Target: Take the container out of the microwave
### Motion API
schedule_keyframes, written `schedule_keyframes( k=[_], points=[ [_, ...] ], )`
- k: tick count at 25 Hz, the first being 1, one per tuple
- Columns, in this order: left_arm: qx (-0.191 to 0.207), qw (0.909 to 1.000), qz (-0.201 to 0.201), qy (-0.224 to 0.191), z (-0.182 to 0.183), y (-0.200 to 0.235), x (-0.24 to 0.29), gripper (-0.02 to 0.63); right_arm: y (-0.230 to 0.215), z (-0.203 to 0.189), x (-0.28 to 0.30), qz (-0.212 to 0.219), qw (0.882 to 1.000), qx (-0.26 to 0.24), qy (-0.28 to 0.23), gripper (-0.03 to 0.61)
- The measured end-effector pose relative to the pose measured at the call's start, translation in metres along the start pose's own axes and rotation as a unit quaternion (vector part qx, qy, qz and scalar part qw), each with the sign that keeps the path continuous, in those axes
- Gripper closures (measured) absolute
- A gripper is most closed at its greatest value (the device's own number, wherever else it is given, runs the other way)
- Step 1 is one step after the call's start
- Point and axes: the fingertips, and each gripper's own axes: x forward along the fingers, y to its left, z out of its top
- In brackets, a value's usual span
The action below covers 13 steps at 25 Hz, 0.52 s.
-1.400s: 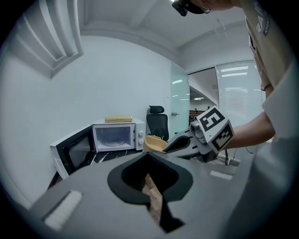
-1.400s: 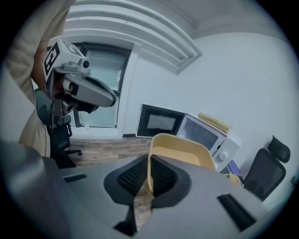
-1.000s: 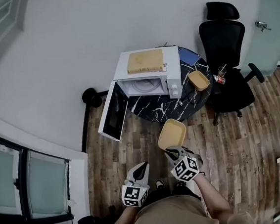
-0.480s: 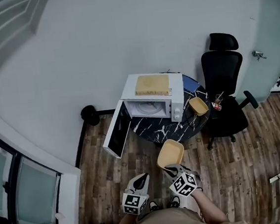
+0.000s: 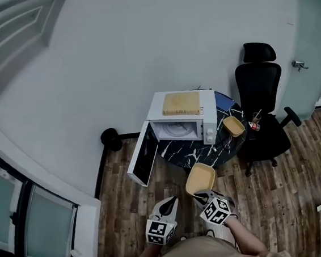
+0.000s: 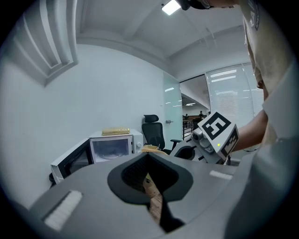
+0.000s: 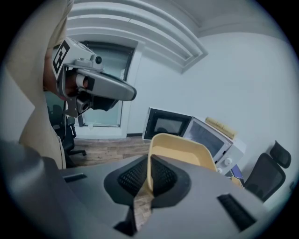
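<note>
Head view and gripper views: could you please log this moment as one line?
right gripper: shut on yellow container rim | left gripper: shut, empty | microwave: door open | stage: yellow container out

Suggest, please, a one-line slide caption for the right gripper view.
Right gripper clamped on the rim of a shallow yellow plastic container, white microwave standing open behind it.

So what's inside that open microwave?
Only its round turntable shows inside the microwave; the cavity's corners are hidden. The yellow container is outside, held by the right gripper.
</note>
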Motion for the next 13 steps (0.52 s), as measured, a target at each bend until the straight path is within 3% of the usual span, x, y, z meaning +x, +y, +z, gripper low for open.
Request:
schedule_keyframes(
  k=[13],
  points=[
    [-0.009, 1.0, -0.005, 0.0, 0.001, 0.01, 0.004, 0.606, 0.002, -0.004, -0.002, 0.001, 1.0, 0.0, 0.01, 0.569]
  ],
)
